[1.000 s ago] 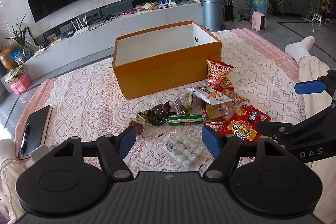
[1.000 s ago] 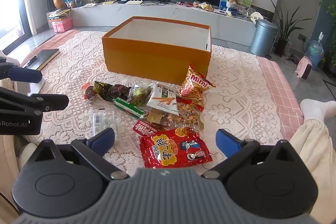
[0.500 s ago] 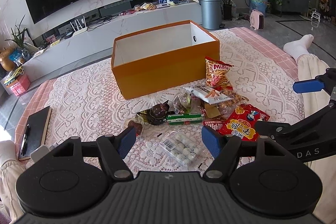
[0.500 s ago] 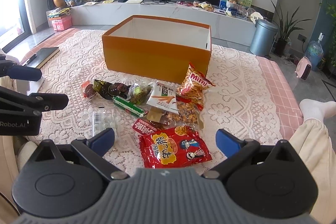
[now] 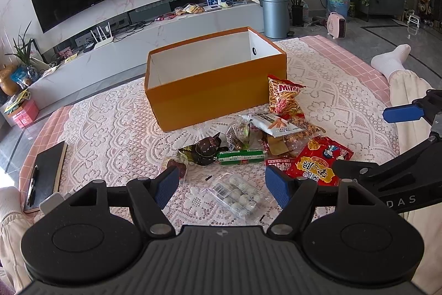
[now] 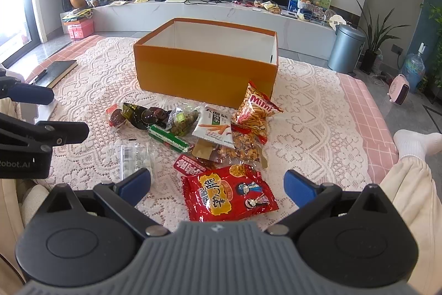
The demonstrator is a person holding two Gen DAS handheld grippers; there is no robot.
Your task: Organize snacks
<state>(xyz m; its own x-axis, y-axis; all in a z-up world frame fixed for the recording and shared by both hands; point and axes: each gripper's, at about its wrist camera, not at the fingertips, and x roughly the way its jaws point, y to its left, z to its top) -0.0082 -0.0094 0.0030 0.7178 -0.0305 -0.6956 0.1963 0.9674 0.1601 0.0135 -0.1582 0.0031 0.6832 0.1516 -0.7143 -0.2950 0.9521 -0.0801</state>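
An open orange box point(image 5: 218, 90) point(image 6: 204, 71) stands empty on the lace cloth. Several snacks lie in a pile in front of it: a red bag point(image 6: 230, 192) point(image 5: 321, 161), a Mimi chips bag point(image 5: 284, 98) point(image 6: 255, 108), a white packet point(image 6: 214, 126), a green stick pack point(image 5: 240, 156) point(image 6: 168, 138), a clear tray of white balls point(image 5: 237, 194) point(image 6: 135, 156). My left gripper point(image 5: 225, 185) is open above the clear tray. My right gripper point(image 6: 218, 184) is open above the red bag. Both are empty.
A black notebook with a pen point(image 5: 45, 173) point(image 6: 54, 71) lies at the cloth's left edge. A person's leg with a white sock point(image 5: 392, 64) point(image 6: 414, 143) rests at the right. A TV bench point(image 6: 221, 15) and a metal bin point(image 5: 275, 14) stand behind.
Both grippers have drifted slightly; the views shift a little. Both stay open, and the snacks have not moved.
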